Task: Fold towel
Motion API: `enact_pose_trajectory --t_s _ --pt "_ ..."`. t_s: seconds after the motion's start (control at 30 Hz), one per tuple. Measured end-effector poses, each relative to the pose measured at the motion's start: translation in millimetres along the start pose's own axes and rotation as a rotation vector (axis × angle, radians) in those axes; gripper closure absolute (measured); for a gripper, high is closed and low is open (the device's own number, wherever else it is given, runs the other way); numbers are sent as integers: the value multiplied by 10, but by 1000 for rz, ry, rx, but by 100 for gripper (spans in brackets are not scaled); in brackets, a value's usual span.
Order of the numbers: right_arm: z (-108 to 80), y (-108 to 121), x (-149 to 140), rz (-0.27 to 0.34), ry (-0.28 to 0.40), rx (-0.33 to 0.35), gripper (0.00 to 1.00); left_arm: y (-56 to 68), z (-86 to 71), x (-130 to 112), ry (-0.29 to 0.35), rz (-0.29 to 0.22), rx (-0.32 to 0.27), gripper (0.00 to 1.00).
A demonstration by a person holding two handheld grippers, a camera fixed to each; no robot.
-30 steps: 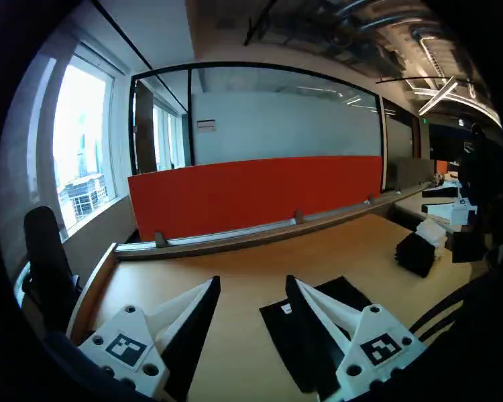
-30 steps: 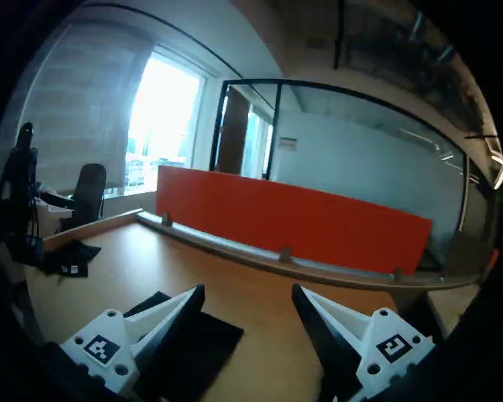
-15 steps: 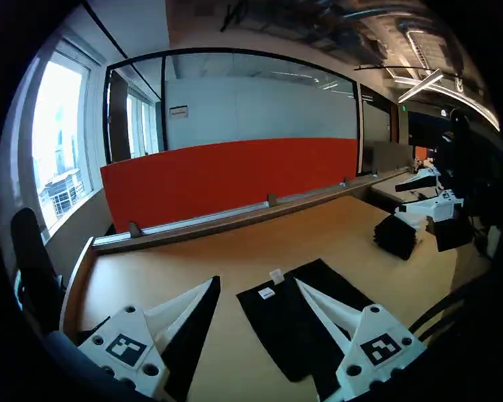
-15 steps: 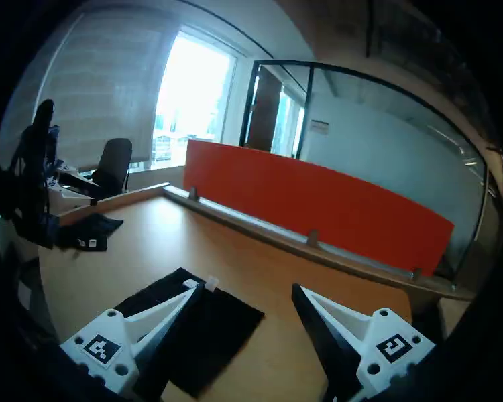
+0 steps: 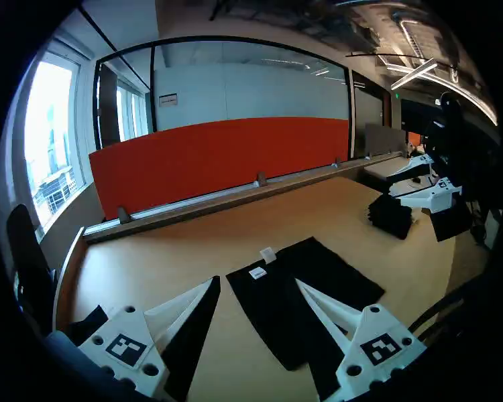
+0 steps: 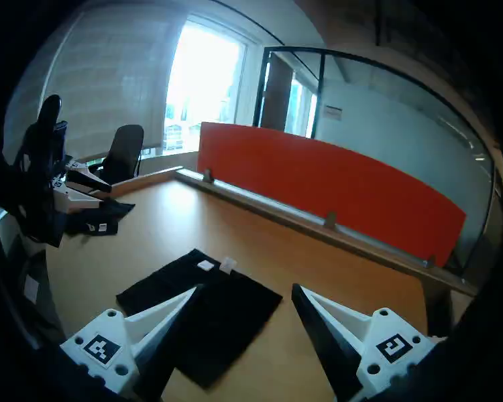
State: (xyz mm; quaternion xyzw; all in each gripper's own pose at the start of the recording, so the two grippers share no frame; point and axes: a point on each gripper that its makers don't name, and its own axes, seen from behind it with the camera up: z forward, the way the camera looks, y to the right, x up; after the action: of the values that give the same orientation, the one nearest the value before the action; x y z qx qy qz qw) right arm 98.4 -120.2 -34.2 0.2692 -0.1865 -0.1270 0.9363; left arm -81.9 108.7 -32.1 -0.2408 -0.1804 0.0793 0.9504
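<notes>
Towel black, two white tags. Desk pale tan wood. Divider panel orange-red. My left claw and right claw: white, black inner faces, black-and-white square markers.

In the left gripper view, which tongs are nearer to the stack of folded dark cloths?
Right. The right tongs are just beside the stack. The left tongs are farther back, over the flat black towel, which lies between them and the stack.
</notes>
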Motion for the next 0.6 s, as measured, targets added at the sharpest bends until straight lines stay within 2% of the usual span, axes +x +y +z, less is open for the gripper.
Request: enact_pose_trajectory --t_s 0.6 --pt "189 -167 -561 15 -65 37 0 236 241 -610 -79 23 -39 29"
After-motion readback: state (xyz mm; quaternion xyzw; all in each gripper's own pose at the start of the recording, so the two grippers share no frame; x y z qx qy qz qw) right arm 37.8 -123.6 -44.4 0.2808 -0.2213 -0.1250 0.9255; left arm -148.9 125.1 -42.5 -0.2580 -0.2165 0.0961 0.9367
